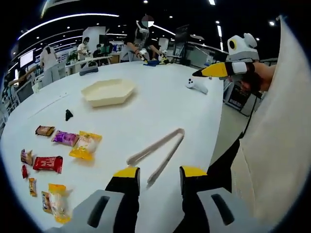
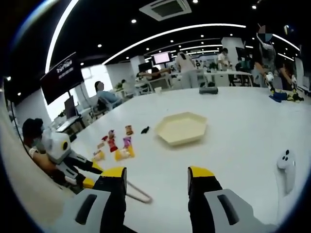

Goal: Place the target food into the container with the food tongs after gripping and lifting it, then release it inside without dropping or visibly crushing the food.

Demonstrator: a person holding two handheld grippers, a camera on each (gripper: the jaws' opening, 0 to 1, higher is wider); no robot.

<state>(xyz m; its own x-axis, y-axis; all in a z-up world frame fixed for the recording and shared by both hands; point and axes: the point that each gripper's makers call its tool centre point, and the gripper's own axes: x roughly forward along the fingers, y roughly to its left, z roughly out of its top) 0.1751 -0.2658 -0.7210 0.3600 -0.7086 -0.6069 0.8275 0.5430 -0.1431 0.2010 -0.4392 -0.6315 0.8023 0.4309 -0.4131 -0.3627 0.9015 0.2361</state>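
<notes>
The food tongs (image 1: 158,151) lie flat on the table (image 1: 160,102), just ahead of the left tongs (image 1: 160,180). Their long axis runs away from the left tongs, joined end far, two free arms splayed toward the jaws. One arm's tip lies in the gap between the jaws, not touching them. The left tongs are spread wide and hold nothing; by my reading they are the nearer pair for the pickup and already line up with the tool.

The right tongs (image 2: 158,182) are also spread and empty, raised above the table well apart from the tool. In the right gripper view only one bent arm of the food tongs (image 2: 138,193) shows, low and left of the jaws.

The food is a scatter of wrapped snacks (image 1: 73,141) on the table, left of the food tongs. Which one is the target I cannot tell. The container (image 1: 108,92), a pale hexagonal tray, sits empty beyond them, further along the table.
</notes>
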